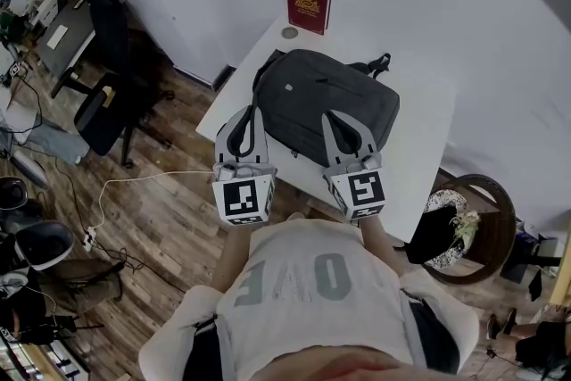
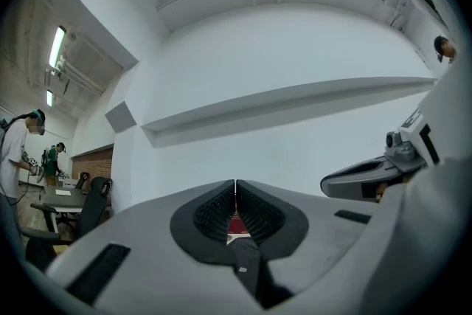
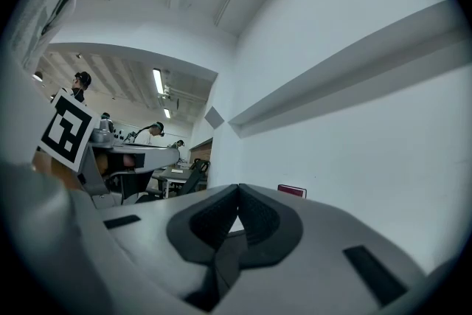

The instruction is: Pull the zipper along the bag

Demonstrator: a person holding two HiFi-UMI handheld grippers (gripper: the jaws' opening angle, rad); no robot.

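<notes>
I read bag (image 1: 326,103) as dark grey cloth, matt, fine weave. Table (image 1: 419,183) white, smooth, matt. Book (image 1: 309,4) cover red, slight gloss, gold print. Floor (image 1: 169,219) wood planks, low sheen. I see shells of left gripper (image 2: 235,184) and right gripper (image 3: 237,188) as grey plastic, matt, smooth. Pads (image 2: 214,214) black, ribbed, rubbery look. Shirt (image 1: 312,290) pale cloth.
</notes>
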